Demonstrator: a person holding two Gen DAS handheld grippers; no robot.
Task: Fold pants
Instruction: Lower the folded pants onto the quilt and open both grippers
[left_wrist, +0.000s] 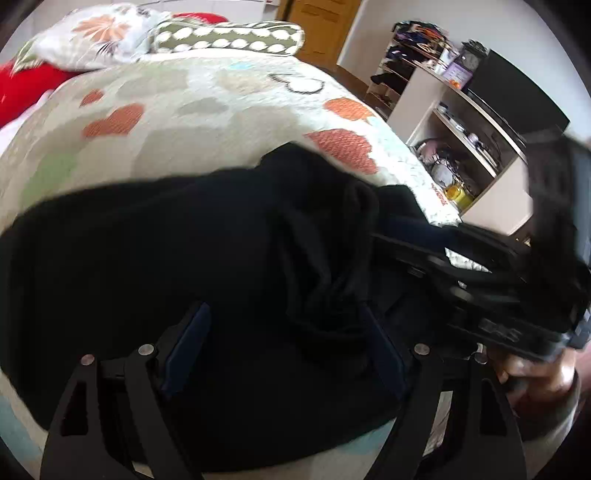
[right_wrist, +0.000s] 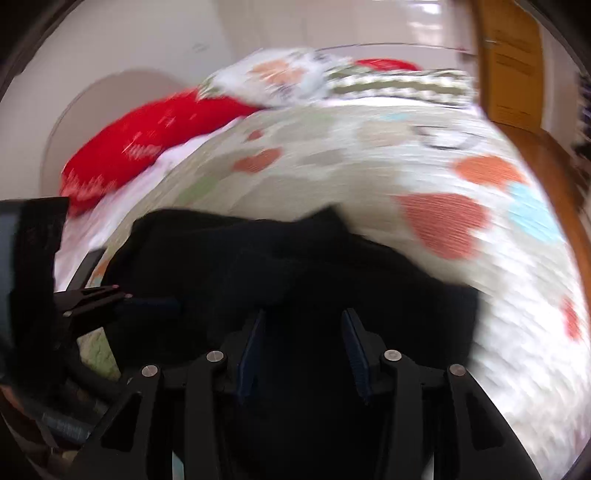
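Note:
The black pants (left_wrist: 166, 258) lie rumpled on a quilt with orange hearts (left_wrist: 184, 122), near its front edge. My left gripper (left_wrist: 286, 349) is open wide just over them, and a bunched fold of the cloth rises between its blue pads without being pressed. My right gripper (left_wrist: 395, 236) reaches in from the right onto the pants' edge. In the blurred right wrist view, the right gripper (right_wrist: 303, 349) stands partly open over the pants (right_wrist: 332, 266); both inner pad faces show. One finger (right_wrist: 147, 305) of my left gripper lies on the cloth at the left.
A floral pillow (left_wrist: 103, 33), a dotted bolster (left_wrist: 229, 37) and a red cushion (left_wrist: 22, 88) lie at the bed's far end. A cluttered shelf unit (left_wrist: 454, 140) stands right of the bed, a wooden door (left_wrist: 321, 26) beyond. A hand (left_wrist: 535, 376) holds the right gripper.

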